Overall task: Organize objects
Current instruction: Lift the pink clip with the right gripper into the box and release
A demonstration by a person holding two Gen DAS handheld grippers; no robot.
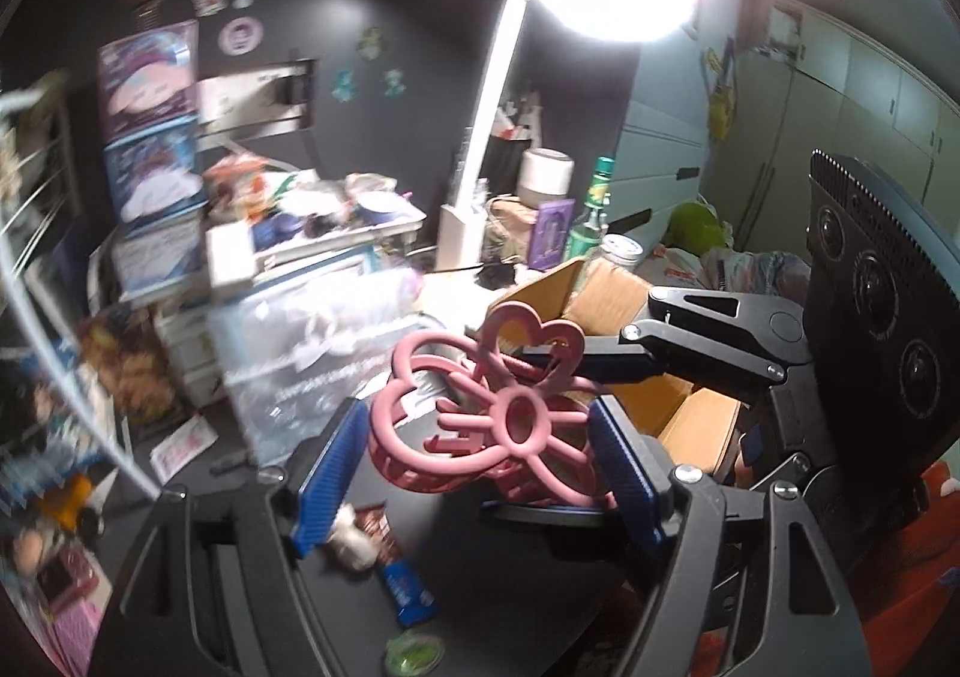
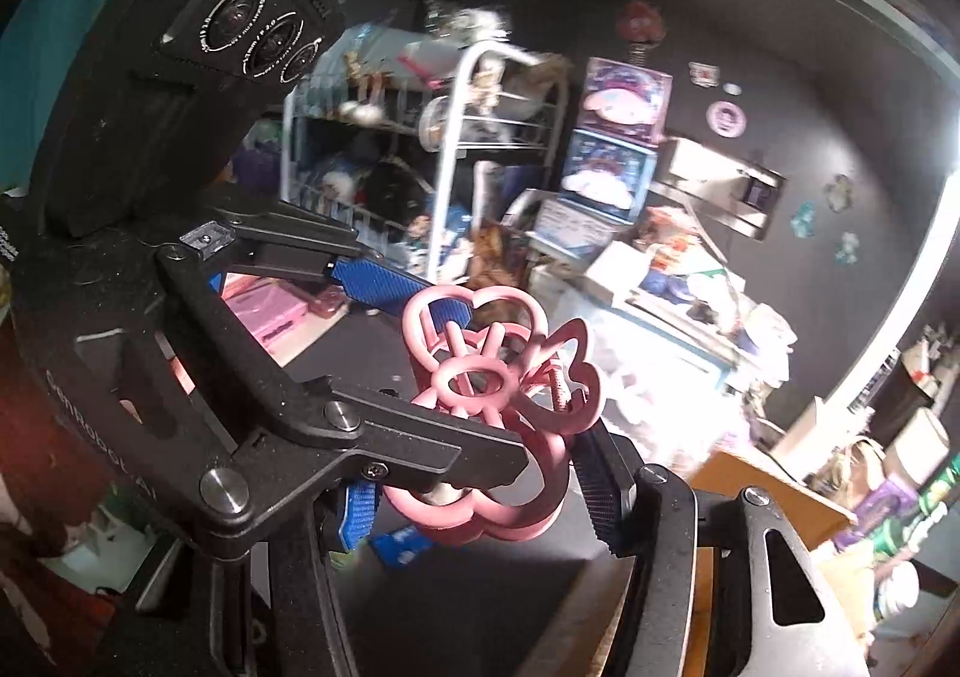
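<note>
A pink bow-shaped hair claw clip [image 1: 498, 413] hangs in the air above the dark table [image 1: 528, 605]. My left gripper [image 1: 480, 467] has its blue pads on either side of the clip's lower body. My right gripper [image 1: 540, 359] comes in from the right and its black fingers close on the clip's upper loop. In the right wrist view the clip [image 2: 498, 407] sits between my right gripper's [image 2: 480, 491] fingers, with the left gripper's blue pad [image 2: 384, 281] against it from the left. Both grippers touch the clip at once.
An open cardboard box [image 1: 636, 317] stands just behind the clip. A snack bar [image 1: 408, 593], a small bottle [image 1: 354, 539] and a green lid [image 1: 414, 653] lie on the table below. Cluttered boxes and bins [image 1: 288, 281], a lamp [image 1: 492, 107] and bottles [image 1: 594, 215] stand behind.
</note>
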